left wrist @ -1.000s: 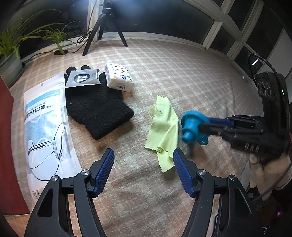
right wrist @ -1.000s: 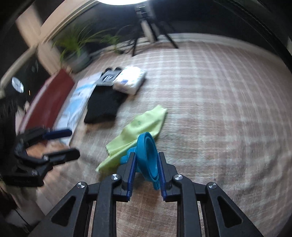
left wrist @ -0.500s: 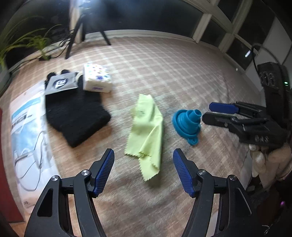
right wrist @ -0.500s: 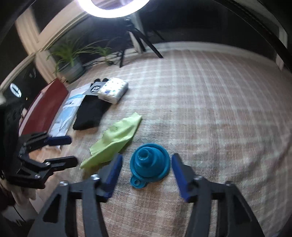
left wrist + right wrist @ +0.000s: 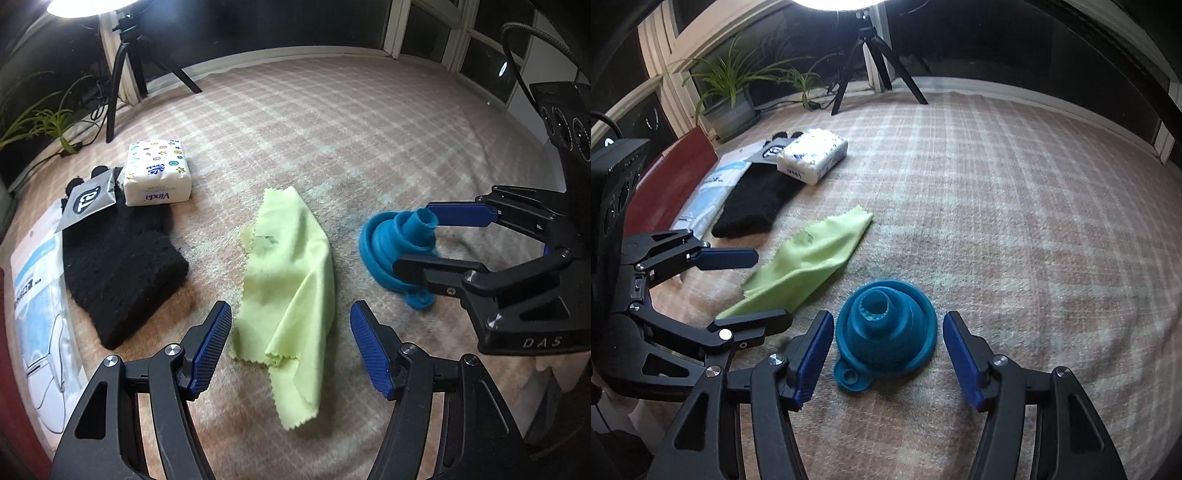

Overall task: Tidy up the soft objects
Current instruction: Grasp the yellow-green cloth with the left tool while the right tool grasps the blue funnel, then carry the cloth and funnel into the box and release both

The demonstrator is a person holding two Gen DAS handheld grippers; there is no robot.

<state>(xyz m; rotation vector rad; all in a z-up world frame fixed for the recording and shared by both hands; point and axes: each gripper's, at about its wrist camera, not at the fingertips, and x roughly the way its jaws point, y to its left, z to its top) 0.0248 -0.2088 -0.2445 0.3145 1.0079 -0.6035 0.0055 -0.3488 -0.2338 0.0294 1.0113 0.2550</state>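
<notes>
A blue collapsible funnel lies on the plaid blanket between the open fingers of my right gripper; it also shows in the left wrist view. A yellow-green cloth lies crumpled in front of my left gripper, which is open and empty just above its near edge. The cloth also shows in the right wrist view. A black knit glove, a tissue pack, a grey sachet and a face-mask packet lie to the left.
A tripod and potted plants stand at the blanket's far edge by the windows. A dark red board borders the left side.
My right gripper opened and set the blue funnel down on the blanket. My left gripper moved closer over the yellow-green cloth.
</notes>
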